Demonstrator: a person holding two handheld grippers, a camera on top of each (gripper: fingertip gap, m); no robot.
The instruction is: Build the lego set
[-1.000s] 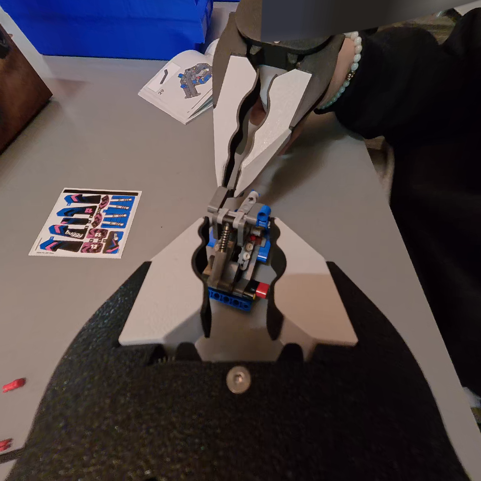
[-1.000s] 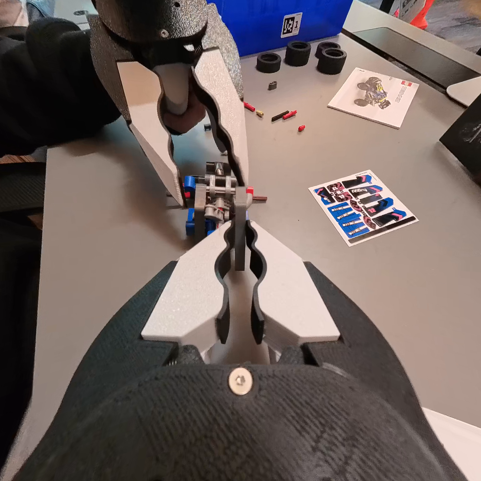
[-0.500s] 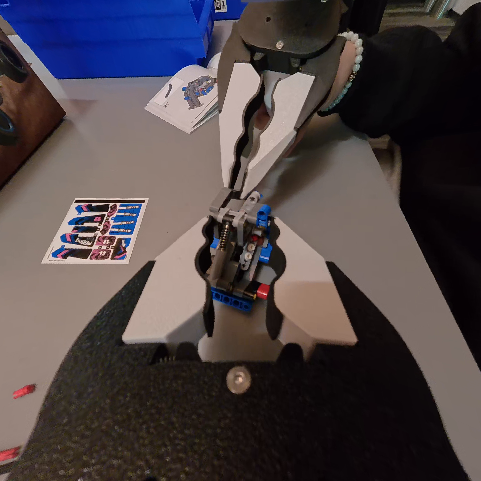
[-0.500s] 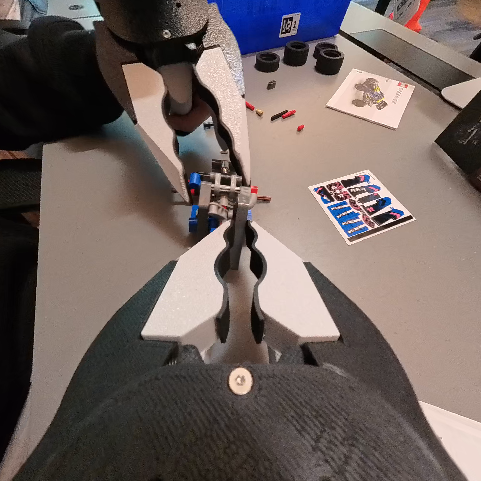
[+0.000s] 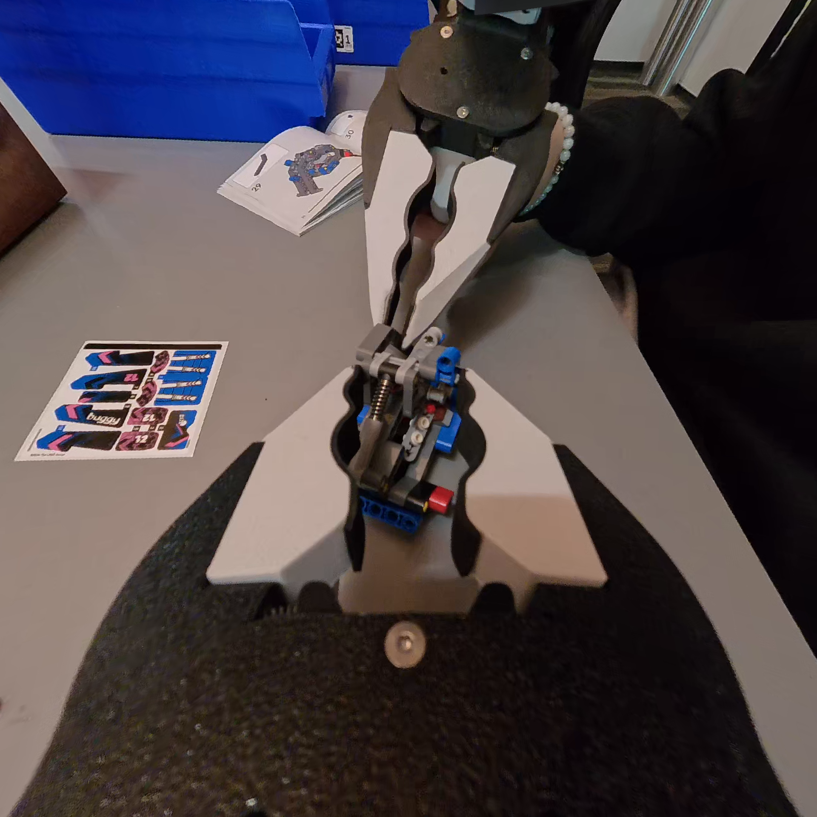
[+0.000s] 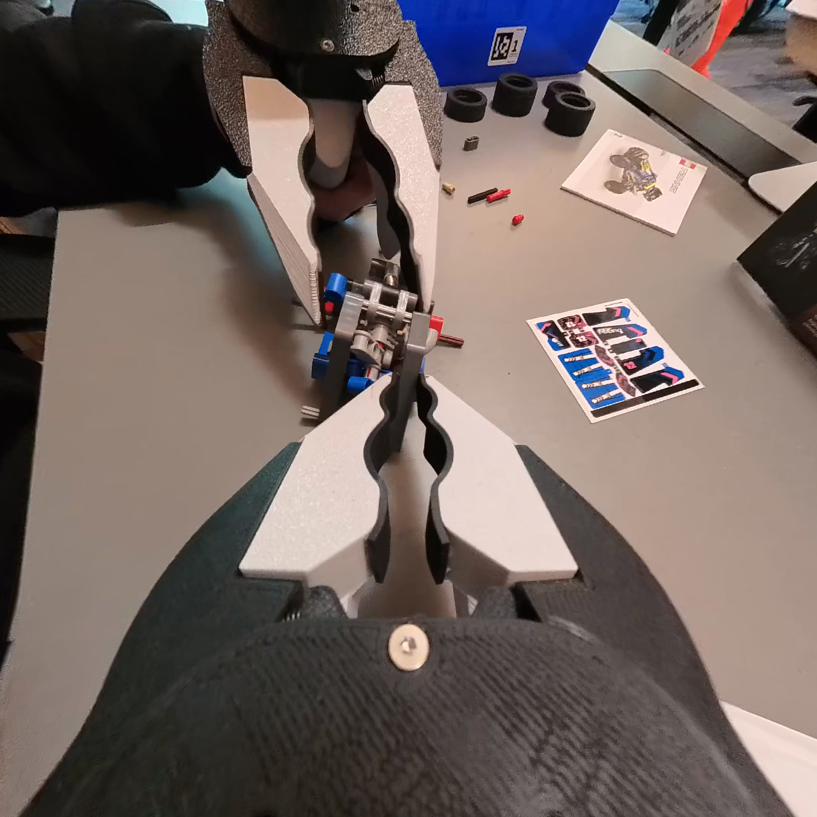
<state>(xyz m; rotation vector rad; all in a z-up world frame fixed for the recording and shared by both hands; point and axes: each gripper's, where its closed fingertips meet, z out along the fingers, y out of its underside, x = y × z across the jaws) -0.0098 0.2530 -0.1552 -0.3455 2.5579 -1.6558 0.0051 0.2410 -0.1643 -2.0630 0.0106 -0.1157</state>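
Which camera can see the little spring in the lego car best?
The left wrist view. There the spring sits between the left gripper fingers, facing the camera, coils plain to see. In the right wrist view only its tip peeks out behind the grey bars of the lego car.

A partly built lego assembly (image 5: 404,435) of grey, blue and red parts, with a metal spring shock and a dark red axle protruding sideways, is seen on the grey table (image 6: 154,442); a long grey beam (image 6: 409,389) projects from it.
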